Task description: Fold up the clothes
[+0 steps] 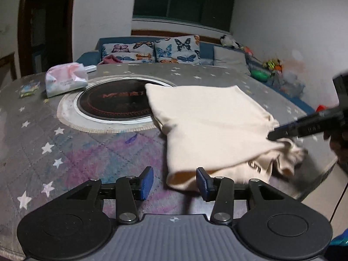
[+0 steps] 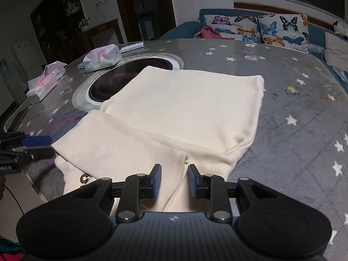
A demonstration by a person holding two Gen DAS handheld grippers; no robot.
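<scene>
While partly folded on the desk (image 2: 282, 100), cream garment (image 2: 180, 113) mid-fold, near edge bunched. Left tongs (image 1: 175, 180) open, empty. Right tongs (image 2: 174, 179) open astride the near hem; next, probably pinch and carry far.

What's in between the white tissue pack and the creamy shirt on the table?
The round black cooktop set into the table lies between the tissue pack and the cream garment, whose far corner overlaps its rim. The left wrist view shows this best.
</scene>
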